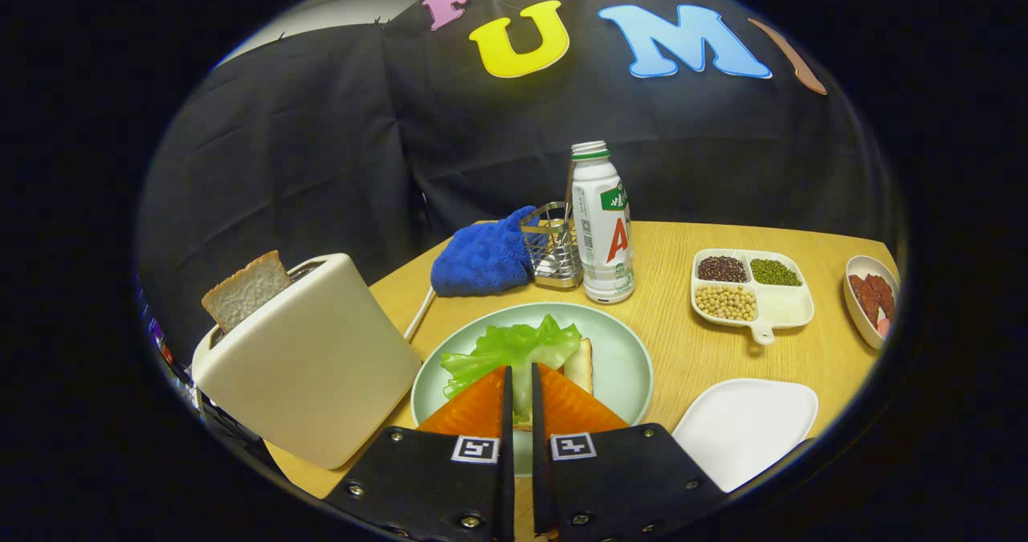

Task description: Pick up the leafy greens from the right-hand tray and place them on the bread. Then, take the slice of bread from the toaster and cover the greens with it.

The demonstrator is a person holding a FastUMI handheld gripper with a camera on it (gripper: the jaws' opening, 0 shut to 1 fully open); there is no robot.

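Note:
The leafy greens (514,349) lie spread over a slice of bread (581,364) on a pale green plate (622,349). My gripper (520,375) hovers low over the near side of the plate. Its fingers stand almost together, with a thin strip of the greens pinched in the narrow slit between them. To the left stands a cream toaster (313,365), and a slice of bread (245,289) sticks up out of its slot. A white tray (747,429) sits to the right of the plate with nothing on it.
Beyond the plate stand a white bottle (602,229), a wire holder (552,246) and a blue cloth (482,259). A divided dish of beans (751,289) and a bowl of red pieces (871,301) sit at the right of the round wooden table (683,341).

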